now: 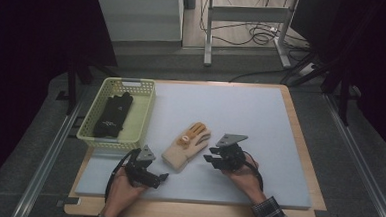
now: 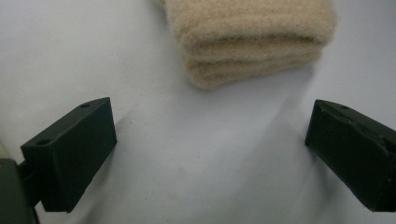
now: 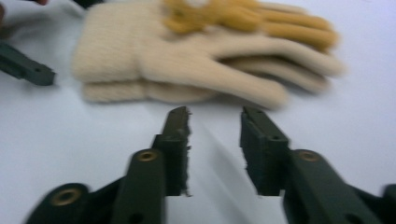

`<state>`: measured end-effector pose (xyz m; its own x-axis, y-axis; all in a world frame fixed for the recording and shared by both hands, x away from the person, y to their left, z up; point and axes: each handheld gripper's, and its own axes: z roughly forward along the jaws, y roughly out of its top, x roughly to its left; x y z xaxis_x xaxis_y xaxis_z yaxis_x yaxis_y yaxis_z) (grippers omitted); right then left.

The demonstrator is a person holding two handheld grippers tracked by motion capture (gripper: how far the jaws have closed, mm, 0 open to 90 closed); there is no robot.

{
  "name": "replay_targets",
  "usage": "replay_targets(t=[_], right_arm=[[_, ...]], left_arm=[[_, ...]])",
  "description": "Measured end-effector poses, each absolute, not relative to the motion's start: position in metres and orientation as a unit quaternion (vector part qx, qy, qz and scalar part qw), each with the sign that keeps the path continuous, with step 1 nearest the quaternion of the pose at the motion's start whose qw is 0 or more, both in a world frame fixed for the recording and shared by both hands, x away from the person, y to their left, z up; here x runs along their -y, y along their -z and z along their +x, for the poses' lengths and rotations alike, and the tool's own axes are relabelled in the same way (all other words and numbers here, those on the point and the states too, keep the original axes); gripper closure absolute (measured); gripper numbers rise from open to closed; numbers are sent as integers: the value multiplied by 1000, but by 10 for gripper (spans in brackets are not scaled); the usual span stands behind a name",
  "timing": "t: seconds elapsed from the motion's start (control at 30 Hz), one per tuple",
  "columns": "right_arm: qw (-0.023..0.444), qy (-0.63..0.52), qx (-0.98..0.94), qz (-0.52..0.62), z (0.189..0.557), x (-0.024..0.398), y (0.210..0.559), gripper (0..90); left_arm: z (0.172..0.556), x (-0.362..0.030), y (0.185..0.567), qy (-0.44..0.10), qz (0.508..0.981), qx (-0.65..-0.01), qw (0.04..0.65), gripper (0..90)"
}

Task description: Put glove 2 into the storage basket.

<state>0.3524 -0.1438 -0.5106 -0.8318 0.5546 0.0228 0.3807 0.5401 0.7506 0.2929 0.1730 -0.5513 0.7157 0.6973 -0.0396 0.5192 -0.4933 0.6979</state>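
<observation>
Though too small to read, white print on black gloves (image 1: 111,115) in basket (image 1: 143,117).

My work surface (image 1: 299,144) is a wooden board with a pale grey mat (image 1: 240,116) covering most of it. Metal rails (image 1: 43,165) run along both sides over a dark grey floor (image 1: 358,162). Beyond the far edge stands a light cabinet (image 1: 141,15) and a grey metal frame (image 1: 245,21) on a lighter floor strewn with black cables (image 1: 257,37). Dark curtains (image 1: 29,40) close off left and right; light falls mainly on the mat.
</observation>
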Motion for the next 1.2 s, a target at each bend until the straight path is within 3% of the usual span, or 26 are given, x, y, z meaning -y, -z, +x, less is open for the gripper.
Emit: replay_targets(t=[0.27,0.67,1.2], right_arm=[[121,-400,-847,328,356,192,507,383],[155,-372,-839,366,359,230,525,231],[176,-349,-848,357,358,230,532,146]], left_arm=[[293,-173,551,-125,855,-356,356,18],[293,-173,551,-124,855,-356,357,19],[293,-176,550,-121,849,-363,363,48]])
